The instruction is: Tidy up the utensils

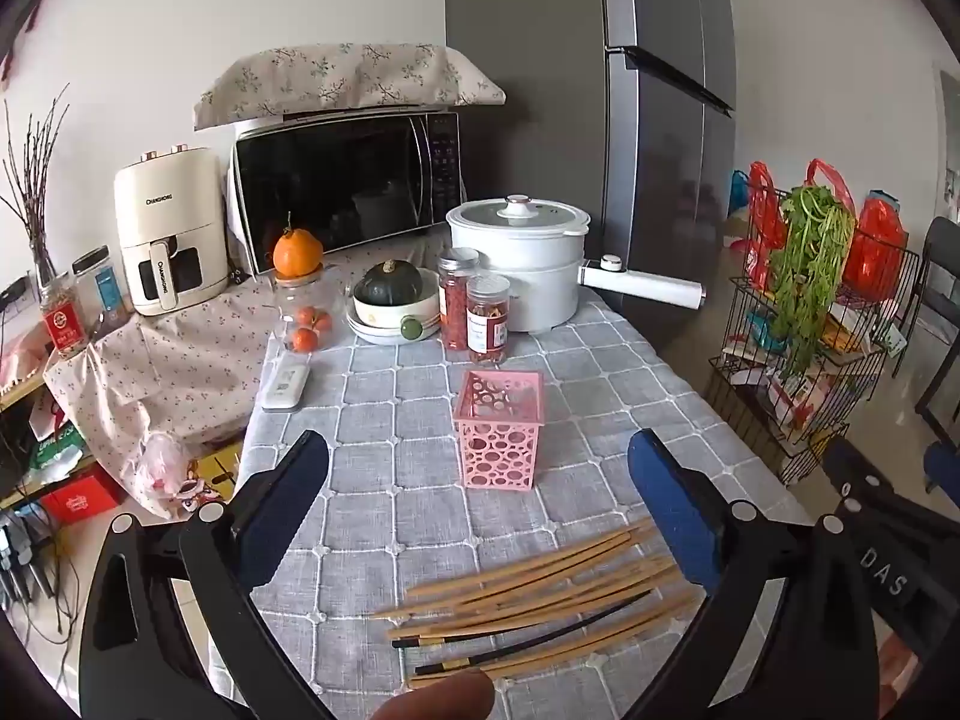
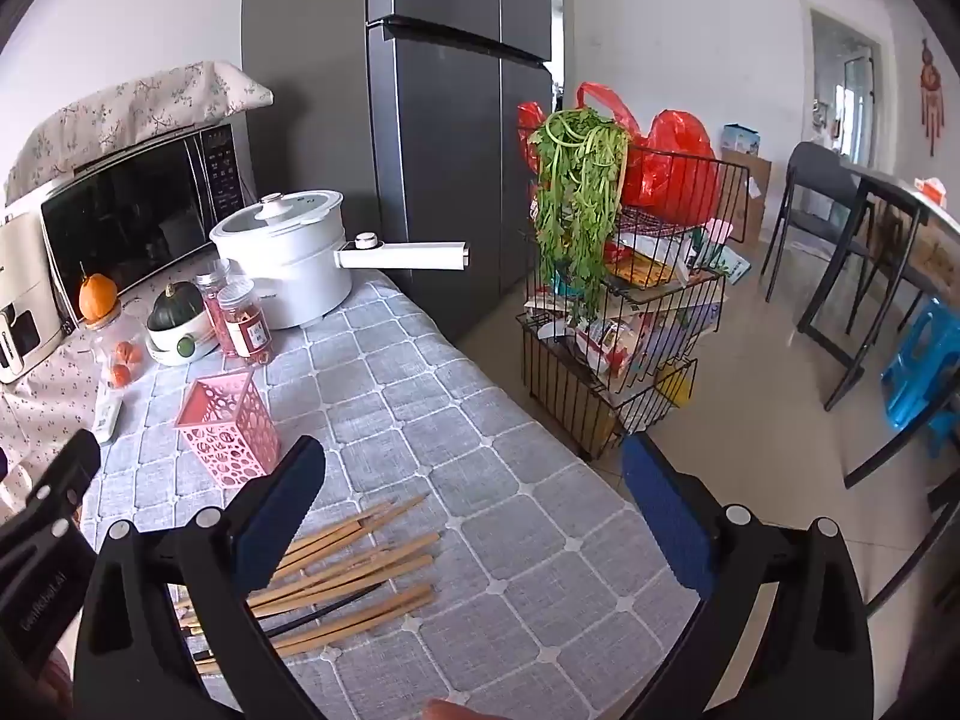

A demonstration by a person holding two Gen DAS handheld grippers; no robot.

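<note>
- Chopsticks (image 1: 540, 606) lie in a loose, fanned heap on the grey checked tablecloth (image 1: 420, 462), just below and between the fingers of the left gripper (image 1: 478, 468); most are pale bamboo, and at least one is dark.
- Beyond the left gripper's fingertips, a little past the heap, stands the pink perforated holder (image 1: 501, 429), upright and, as far as I can see, with nothing in it.
- The left gripper is spread wide and grasps nothing; it hangs above the table without touching the sticks.
- The right gripper (image 2: 474, 471) is likewise fully parted and empty; from it the heap sits low and off to its left, and the holder lies ahead on that same side.
- Past the holder, jars (image 1: 474, 306), a white pot (image 1: 519, 252) and a microwave (image 1: 348, 186) crowd the far end of the table.
- My reading: sorting has not begun, since every stick seems to be out of the holder.
- Next, I'd guess, one gripper drops onto the heap, pinches a stick or a few near the middle, tips them upright and lowers them into the holder. The crossed sticks may drag neighbours along.
</note>
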